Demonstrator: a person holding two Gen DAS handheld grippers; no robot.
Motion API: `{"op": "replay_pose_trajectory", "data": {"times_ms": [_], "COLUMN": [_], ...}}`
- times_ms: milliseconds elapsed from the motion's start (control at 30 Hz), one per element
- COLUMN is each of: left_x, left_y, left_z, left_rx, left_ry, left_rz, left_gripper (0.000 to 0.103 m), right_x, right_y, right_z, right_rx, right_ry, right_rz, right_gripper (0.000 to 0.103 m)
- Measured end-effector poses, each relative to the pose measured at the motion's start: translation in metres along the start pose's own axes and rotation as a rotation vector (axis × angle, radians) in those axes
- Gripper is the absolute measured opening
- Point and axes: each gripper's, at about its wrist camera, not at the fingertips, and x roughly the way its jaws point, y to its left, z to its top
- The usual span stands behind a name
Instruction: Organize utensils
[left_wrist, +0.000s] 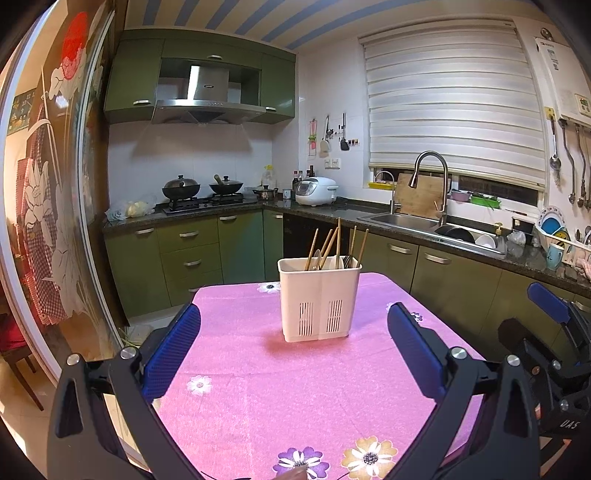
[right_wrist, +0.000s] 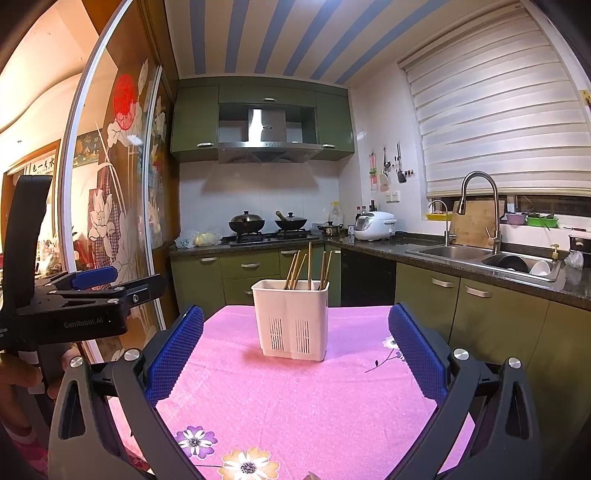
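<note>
Centrally on the table, which is covered by a pink cloth printed with flowers, stands a cream plastic utensil holder with slotted vents low on its front wall. It sits upright toward the far half of the cloth. Several long wooden chopsticks lean out of its top at slightly different angles, and beside them in the same holder the left wrist view shows a pale spoon-like piece and some dark utensil heads, too small to tell apart.

The left gripper hovers over the near part of the table, its jaws spread wide with blue ribbed pads on either side and nothing between them. The holder stands beyond the fingertips, apart from both pads. The right gripper is in the same posture: jaws wide apart, empty, with the holder ahead of it and the chopsticks rising from it. Each gripper shows at the edge of the other's view, the right one just past the table's right side and the left one off the table's left side.

Behind the table runs a dark counter with green cabinets, a gas stove carrying two lidded woks, a white rice cooker and a steel sink with a tall curved tap.
</note>
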Motion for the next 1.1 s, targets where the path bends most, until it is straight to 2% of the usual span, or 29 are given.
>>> {"op": "replay_pose_trajectory", "data": {"times_ms": [800, 933, 1100], "left_x": [-0.0009, 0.0023, 0.0047], "left_y": [0.0005, 0.0004, -0.0027], "left_z": [-0.0037, -0.0039, -0.0056], "left_rx": [-0.001, -0.012, -0.005], "left_ry": [0.007, 0.028, 0.035], "left_rz": [-0.006, -0.028, -0.016], "left_gripper": [0.096, 0.096, 0.096], "right_x": [-0.0002, -0.0001, 0.0007], "right_y": [-0.0017, -0.0016, -0.0012], "right_z": [-0.0013, -0.0013, -0.0021], "right_rx": [0.011, 0.008, 0.009], "right_ry": [0.003, 0.005, 0.009], "right_rz": [0.004, 0.004, 0.004], "right_gripper": [0.099, 0.099, 0.099]}}
